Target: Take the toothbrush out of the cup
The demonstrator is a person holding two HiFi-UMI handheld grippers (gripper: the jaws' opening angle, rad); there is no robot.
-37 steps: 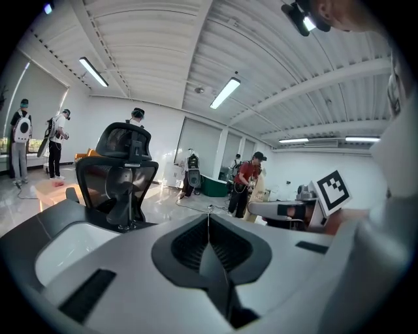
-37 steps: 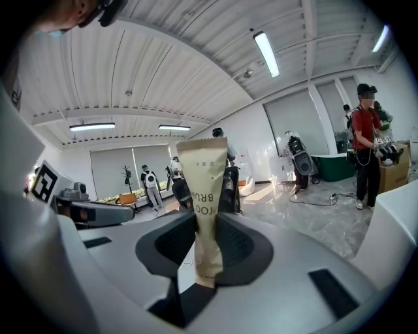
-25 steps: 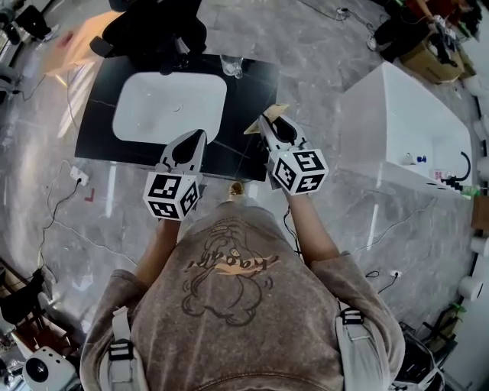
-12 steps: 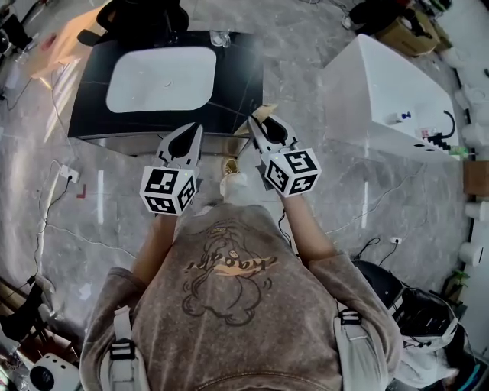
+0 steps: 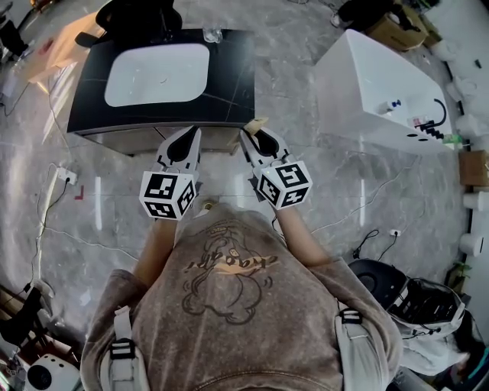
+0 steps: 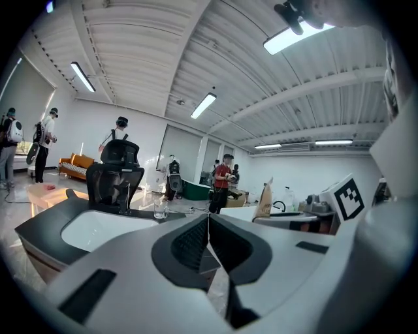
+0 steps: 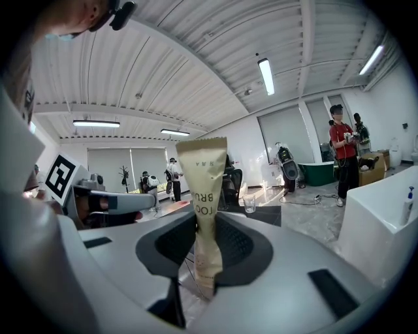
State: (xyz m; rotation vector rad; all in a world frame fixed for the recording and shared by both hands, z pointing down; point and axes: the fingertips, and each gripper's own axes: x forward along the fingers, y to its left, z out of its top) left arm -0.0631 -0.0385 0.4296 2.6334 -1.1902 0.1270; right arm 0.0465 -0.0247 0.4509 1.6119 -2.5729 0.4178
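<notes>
A clear glass cup stands at the far edge of the black counter, beyond the white basin; I see no toothbrush in it. It also shows as a small glass cup in the right gripper view and as a cup in the left gripper view. My right gripper is shut on a tan paper toothbrush packet, which stands upright between the jaws of that gripper. My left gripper is shut with nothing in it, its jaws meeting in a thin line. Both hang over the floor in front of the counter.
A white tub-like unit stands to the right. A black chair sits behind the counter. Cables and a socket strip lie on the marble floor at left. Several people stand in the background.
The counter has slid up and away in the head view as the person stepped back. Both grippers moved back with the body, off the counter's edge; the right one kept the packet.
</notes>
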